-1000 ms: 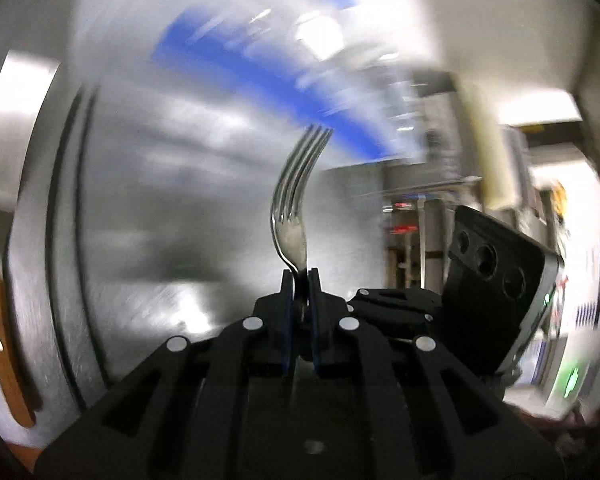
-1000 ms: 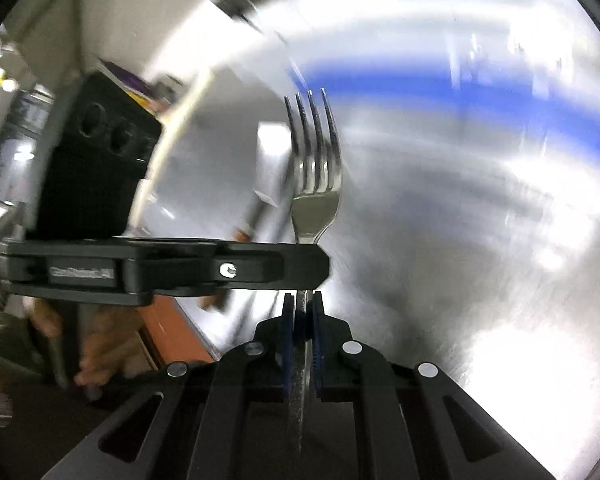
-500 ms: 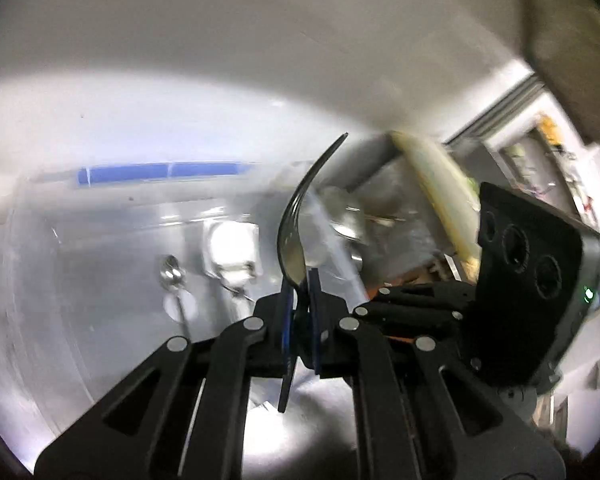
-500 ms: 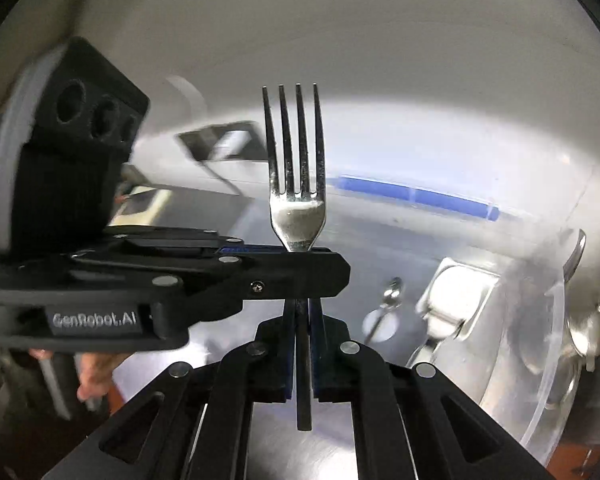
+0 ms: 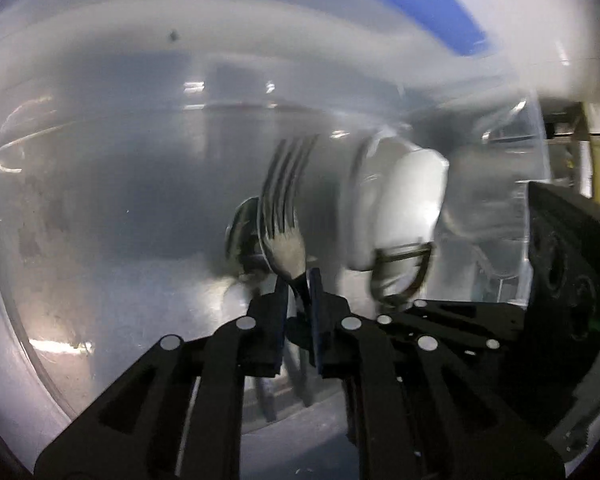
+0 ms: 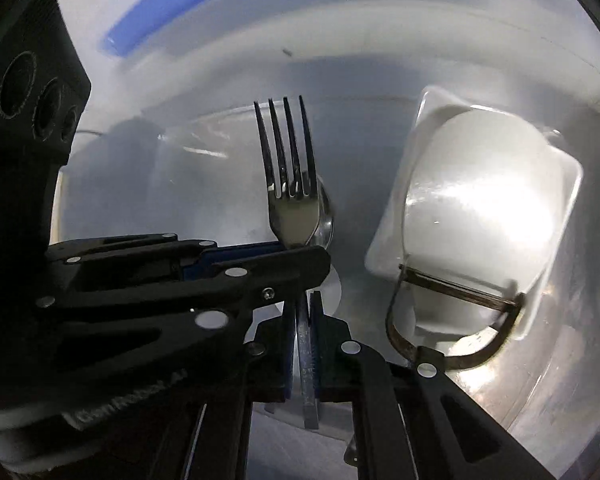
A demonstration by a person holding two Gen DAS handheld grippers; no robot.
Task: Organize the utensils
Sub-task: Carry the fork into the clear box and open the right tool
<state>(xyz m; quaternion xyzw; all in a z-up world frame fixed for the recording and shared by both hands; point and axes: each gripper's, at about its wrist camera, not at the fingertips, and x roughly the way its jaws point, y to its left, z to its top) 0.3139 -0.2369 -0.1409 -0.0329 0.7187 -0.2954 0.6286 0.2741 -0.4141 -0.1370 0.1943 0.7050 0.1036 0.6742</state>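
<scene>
Fork (image 6: 290, 184): one piece, tines up, held by both claws at once above a clear tub (image 6: 572, 412). Right gripper (image 6: 302, 312) is clenched on the handle, which runs down between its blue pads. Left gripper (image 6: 296, 250) comes in from the side and crosses the neck just below the bowl of the fork. In the left wrist view its jaws stand a little apart around the neck (image 5: 298, 280), and blur hides whether they pinch it; grip there cannot be told.

Step in hand, as judged: a hand-over or two-handed lowering of the fork into the tub. Next move calls for one claw to take firm hold before the other lets go, then a descent to bare floor.

Other contents:
- Spoon (image 6: 324, 216), lying in the tub directly behind the fork, bowl showing past its right edge.
- White dish (image 6: 480, 216), rounded, with square rim, to the right.
- Peeler (image 6: 456, 320), Y-shaped, dark frame, leaning against the dish's near edge.
- Blue band (image 6: 172, 12) on the white surface beyond the tub.

Obstructions: spoon sits in the drop path; peeler and dish crowd the right side.
</scene>
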